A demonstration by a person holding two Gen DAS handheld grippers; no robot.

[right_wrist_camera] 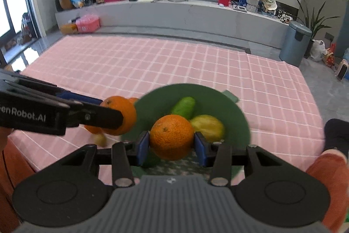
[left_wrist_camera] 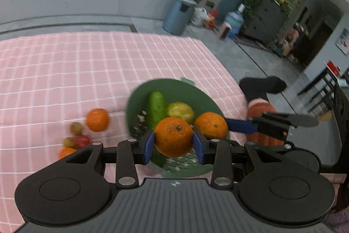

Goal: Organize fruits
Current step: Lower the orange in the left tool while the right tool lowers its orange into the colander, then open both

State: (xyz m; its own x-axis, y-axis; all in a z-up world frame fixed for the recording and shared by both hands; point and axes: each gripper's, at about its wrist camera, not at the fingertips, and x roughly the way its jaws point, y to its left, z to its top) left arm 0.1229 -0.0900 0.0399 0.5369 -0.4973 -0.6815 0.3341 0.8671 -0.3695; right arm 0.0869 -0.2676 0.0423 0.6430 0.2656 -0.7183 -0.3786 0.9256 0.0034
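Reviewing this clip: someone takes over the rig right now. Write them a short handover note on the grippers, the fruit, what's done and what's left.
Left gripper: shut on an orange, held above the green bowl.
Right gripper: shut on a second orange, also over the bowl.
Done: green fruit and yellow fruit lie in the bowl.
Left: release both oranges; then fetch the loose orange, red fruit and small brownish fruits on the pink checked cloth.

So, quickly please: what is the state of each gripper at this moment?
Left gripper: closed on an orange, above the green bowl.
Right gripper: closed on another orange, also above that bowl.
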